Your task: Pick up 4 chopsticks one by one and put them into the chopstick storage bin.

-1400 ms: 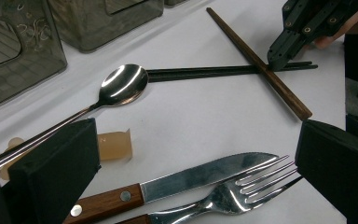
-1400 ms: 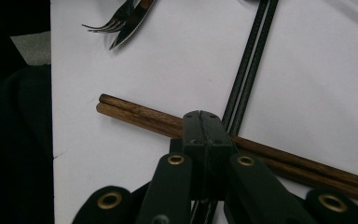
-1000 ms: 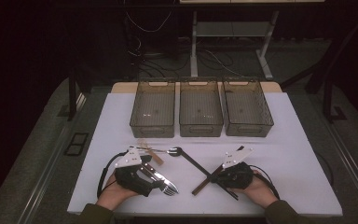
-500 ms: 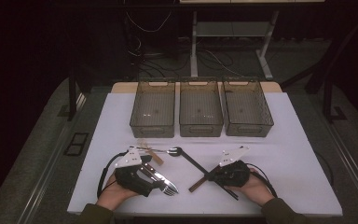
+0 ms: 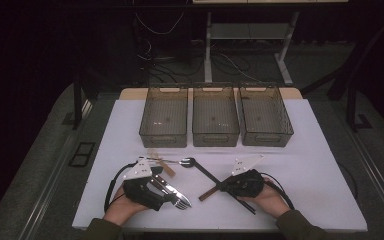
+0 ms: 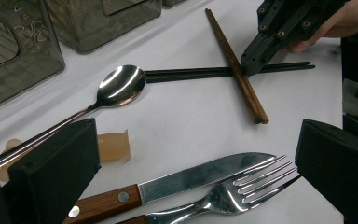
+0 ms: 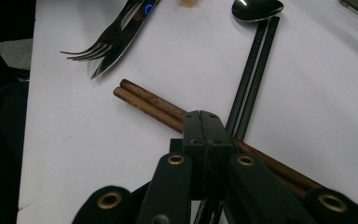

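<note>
My right gripper [image 7: 208, 122] is shut, with its jaws pressed flat together. Its tip [image 6: 251, 64] rests at the spot where a pair of brown wooden chopsticks [image 7: 149, 106] crosses a pair of black chopsticks [image 7: 251, 70]; nothing shows between the jaws. My left gripper [image 6: 198, 156] stands open, jaws wide apart. A wood-handled knife [image 6: 200, 175] and a fork [image 6: 242, 186] lie on the table between them, untouched. A steel spoon [image 6: 121, 84] lies beyond, its handle running past the left jaw. In the high view both grippers [image 5: 169, 192] [image 5: 224, 186] sit near the table's front edge.
Three smoky transparent bins [image 5: 163, 137] [image 5: 215, 137] [image 5: 266, 136] stand side by side at the back of the white table [image 5: 320, 165]. A small tan piece [image 6: 114, 144] lies by the spoon handle. Cables trail from both grippers.
The right gripper has edged slightly left, onto the crossing of the chopsticks. The left gripper and the cutlery have stayed put.
</note>
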Demonstrator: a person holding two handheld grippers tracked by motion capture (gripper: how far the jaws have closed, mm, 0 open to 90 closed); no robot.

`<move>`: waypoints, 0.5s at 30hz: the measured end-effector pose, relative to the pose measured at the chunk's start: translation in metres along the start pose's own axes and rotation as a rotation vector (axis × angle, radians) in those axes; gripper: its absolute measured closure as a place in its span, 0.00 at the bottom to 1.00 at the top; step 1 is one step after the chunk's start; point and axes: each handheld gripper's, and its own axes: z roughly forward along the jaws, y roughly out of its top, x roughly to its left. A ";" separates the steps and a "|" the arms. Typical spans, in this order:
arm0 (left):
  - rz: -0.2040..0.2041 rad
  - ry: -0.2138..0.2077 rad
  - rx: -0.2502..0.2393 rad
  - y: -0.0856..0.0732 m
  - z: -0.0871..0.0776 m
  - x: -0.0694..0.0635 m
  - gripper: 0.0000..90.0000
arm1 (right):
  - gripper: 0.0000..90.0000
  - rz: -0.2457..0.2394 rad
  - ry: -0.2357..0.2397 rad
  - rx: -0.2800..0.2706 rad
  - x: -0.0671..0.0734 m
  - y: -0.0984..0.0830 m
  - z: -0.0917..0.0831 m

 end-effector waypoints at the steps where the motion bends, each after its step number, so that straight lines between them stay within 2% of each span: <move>1: 0.000 0.000 0.001 0.000 0.000 0.000 0.00 | 1.00 0.000 0.000 0.000 0.000 0.000 0.001; 15: -0.001 -0.003 0.000 0.000 0.000 0.000 0.00 | 1.00 0.005 -0.002 -0.012 -0.005 0.008 0.010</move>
